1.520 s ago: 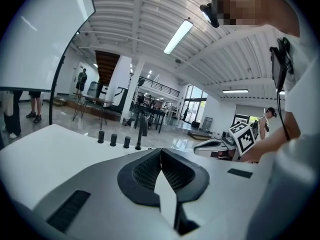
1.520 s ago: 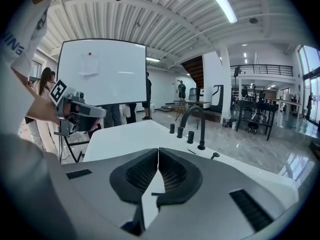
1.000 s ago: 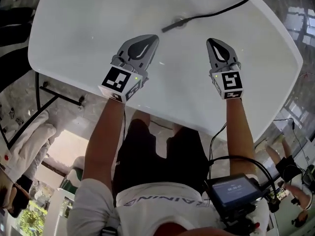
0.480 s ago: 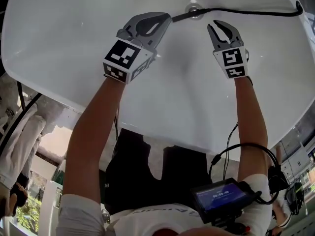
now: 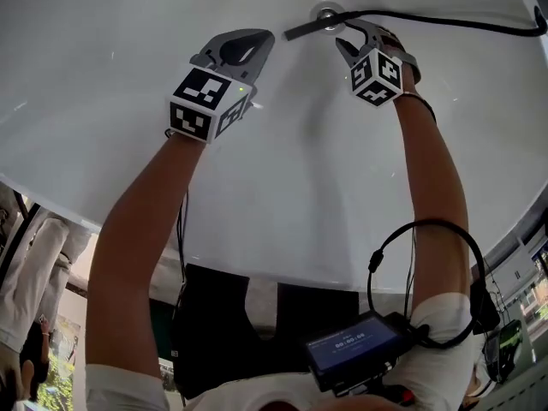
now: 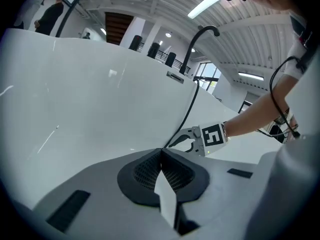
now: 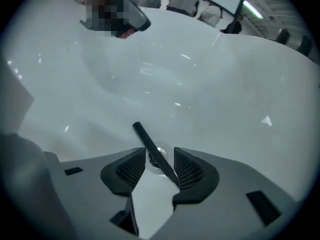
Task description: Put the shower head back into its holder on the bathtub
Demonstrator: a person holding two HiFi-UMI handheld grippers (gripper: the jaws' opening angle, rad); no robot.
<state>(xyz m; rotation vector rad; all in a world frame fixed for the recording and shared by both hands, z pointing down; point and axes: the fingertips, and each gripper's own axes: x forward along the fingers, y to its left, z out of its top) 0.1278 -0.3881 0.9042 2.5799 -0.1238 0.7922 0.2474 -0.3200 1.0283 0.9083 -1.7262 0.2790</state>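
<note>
A slim black shower head (image 5: 301, 29) lies on the floor of the white bathtub (image 5: 128, 75), across the round drain (image 5: 327, 14). Its black hose (image 5: 445, 22) runs off to the right. My right gripper (image 5: 355, 34) points steeply down over it, and its jaws have just been opening. In the right gripper view the shower head (image 7: 150, 144) runs slantwise between the open pads (image 7: 131, 169), above the drain (image 7: 161, 154). My left gripper (image 5: 259, 39) hovers to the left of the shower head, shut and empty; its pads (image 6: 150, 171) meet in the left gripper view.
A black curved faucet pipe (image 6: 199, 39) rises from the tub's far rim (image 6: 175, 76), with the hose (image 6: 187, 109) hanging down from there. The tub walls rise steeply on all sides. People stand beyond the rim (image 7: 210, 11).
Both grippers have sunk into the tub towards the drain. The right gripper has rolled, tipped downward and gone from shut to open, and now straddles the shower head.
</note>
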